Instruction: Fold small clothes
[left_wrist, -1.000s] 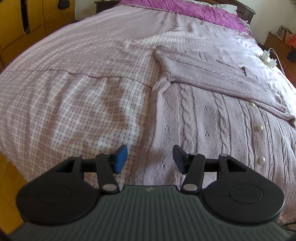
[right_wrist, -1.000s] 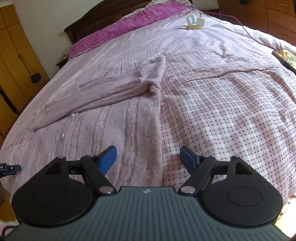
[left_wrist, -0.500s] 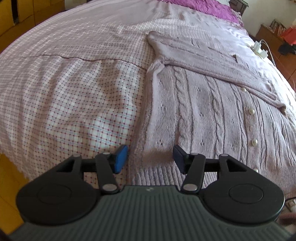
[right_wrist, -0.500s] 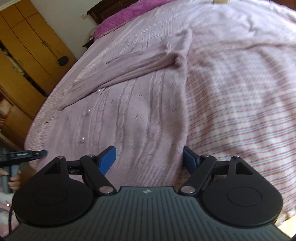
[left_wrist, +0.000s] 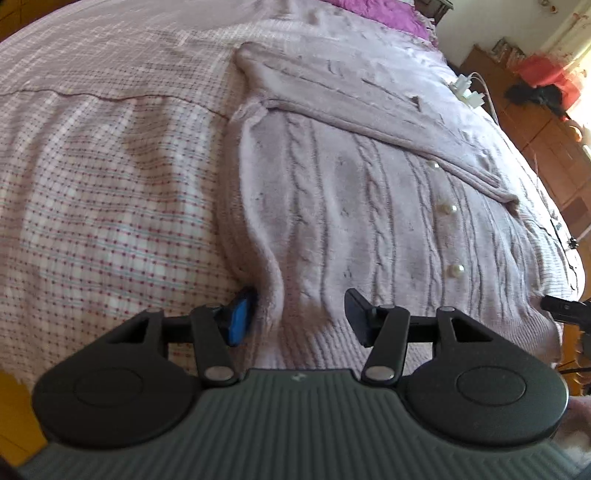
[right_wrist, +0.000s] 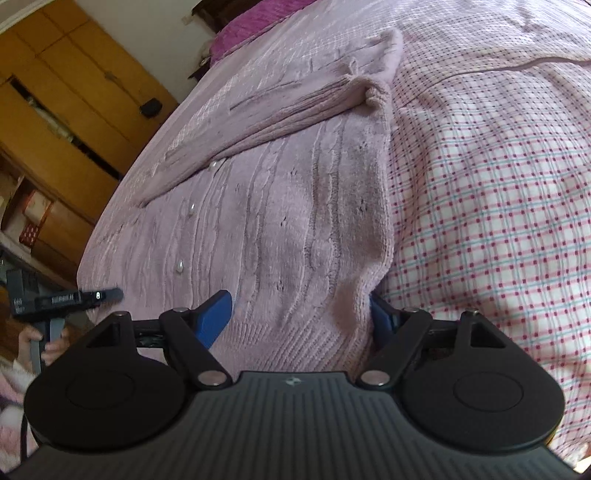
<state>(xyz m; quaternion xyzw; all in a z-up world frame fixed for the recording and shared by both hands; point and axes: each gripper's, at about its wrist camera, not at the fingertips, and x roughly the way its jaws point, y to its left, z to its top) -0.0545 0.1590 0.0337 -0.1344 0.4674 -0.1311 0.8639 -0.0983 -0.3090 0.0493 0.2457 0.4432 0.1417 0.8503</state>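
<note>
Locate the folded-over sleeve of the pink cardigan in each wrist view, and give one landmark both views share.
Left wrist: the sleeve runs diagonally across the upper middle, from upper left down to the right.
Right wrist: the sleeve crosses the upper left-centre, cuff end lowest at left.
Shared landmark: the pearl buttons just below the sleeve.

Soft daylight, window glare at right, motion blur, curved fisheye edges.

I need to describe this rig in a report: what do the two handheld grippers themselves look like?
Both look alike. The left gripper and right gripper each have a dark grey ribbed body with a small logo, two black rounded plates, and black linkage arms with silver pivot pins. The fingers carry blue pads. No cable shows on either gripper.
</note>
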